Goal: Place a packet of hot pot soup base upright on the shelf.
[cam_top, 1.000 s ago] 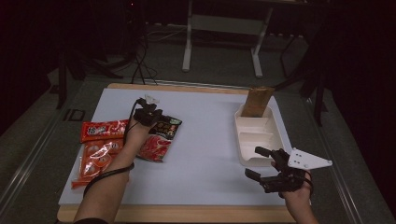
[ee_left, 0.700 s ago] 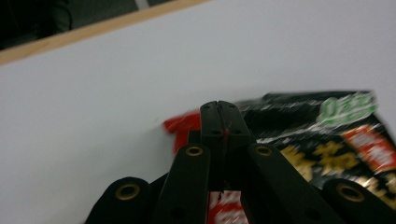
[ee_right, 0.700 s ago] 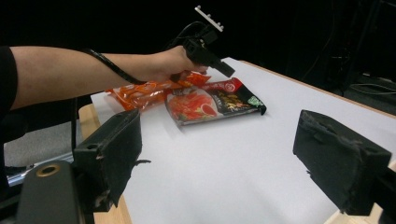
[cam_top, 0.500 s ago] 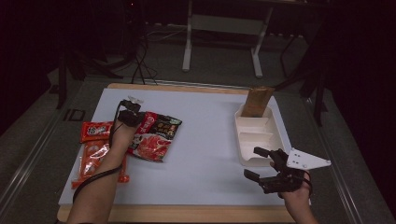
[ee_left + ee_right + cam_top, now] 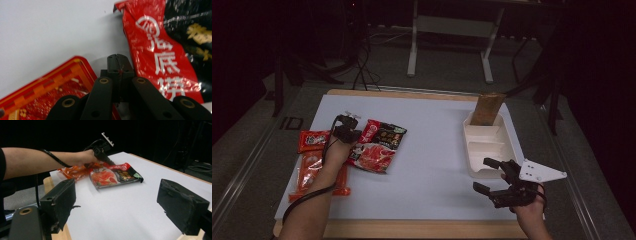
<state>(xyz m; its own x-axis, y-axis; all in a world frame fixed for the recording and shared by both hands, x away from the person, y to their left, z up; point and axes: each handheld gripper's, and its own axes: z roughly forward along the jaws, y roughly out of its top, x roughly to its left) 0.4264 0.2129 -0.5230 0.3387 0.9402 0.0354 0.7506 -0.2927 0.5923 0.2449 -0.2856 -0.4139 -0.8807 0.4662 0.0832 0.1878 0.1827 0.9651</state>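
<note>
A red and black snack packet (image 5: 382, 142) lies flat on the white table top (image 5: 432, 150), left of centre. My left gripper (image 5: 346, 131) is shut with nothing between its jaws. In the left gripper view its tip (image 5: 117, 60) rests on the bare table, between that packet's left edge (image 5: 160, 55) and a red-orange packet (image 5: 57, 85). My right gripper (image 5: 489, 176) hangs wide open over the front right of the table. In the right gripper view its open jaws (image 5: 125, 205) frame the snack packet (image 5: 115, 176) and the left gripper (image 5: 100, 152) far off.
A small red packet (image 5: 312, 140) and long orange packets (image 5: 312, 172) lie at the table's left edge under the left forearm. A white compartment tray (image 5: 487, 150) stands at the right, with a brown bag (image 5: 488, 109) upright at its far end.
The left gripper has slid left, from over the red and black packet to its left edge beside the small red packet. The right gripper has stayed put and open.
</note>
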